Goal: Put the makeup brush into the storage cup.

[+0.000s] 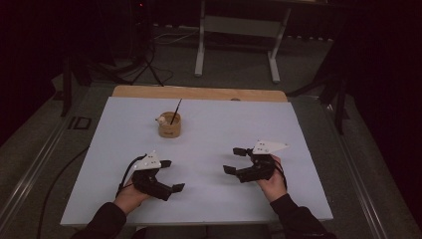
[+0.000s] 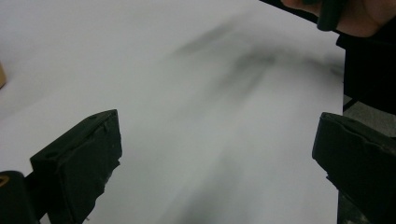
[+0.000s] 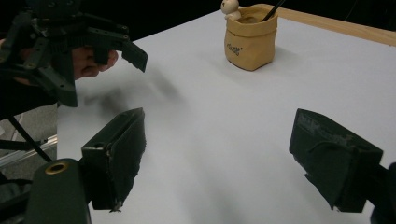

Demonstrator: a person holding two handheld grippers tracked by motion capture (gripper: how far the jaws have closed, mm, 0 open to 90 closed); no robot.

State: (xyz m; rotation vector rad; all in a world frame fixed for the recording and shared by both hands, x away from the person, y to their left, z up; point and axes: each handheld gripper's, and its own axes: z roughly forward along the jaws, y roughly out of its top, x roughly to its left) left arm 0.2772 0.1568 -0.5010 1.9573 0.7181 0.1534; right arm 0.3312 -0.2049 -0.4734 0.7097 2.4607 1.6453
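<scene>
Grippers both sit low over the near half of the white table [image 1: 209,129], w/ nothing between the jaws of either. Left gripper [image 1: 171,175] is held in the person's left hand [image 1: 130,195], jaws spread wide & pointing toward table centre; its own view shows just bare white surface between the two black jaws, plus a bit of the other hand at top right. Right gripper [image 1: 233,160] is in the right hand [image 1: 272,184], jaws also wide apart, aimed left toward the middle; grey three-cornered plate on top. Nearest item is a small tan cup [image 1: 169,125], shaped like a little sack, standing upright on the far-centre part of the table, well apart from both grippers. Thin black stick [image 1: 175,110] leans out of it, up & to the right, and a small pale figure [image 1: 160,119] sits at its left rim. In the right gripper view the cup [image 3: 251,36] is far ahead between the jaws, w/ the left gripper [image 3: 100,74] at upper left.
</scene>
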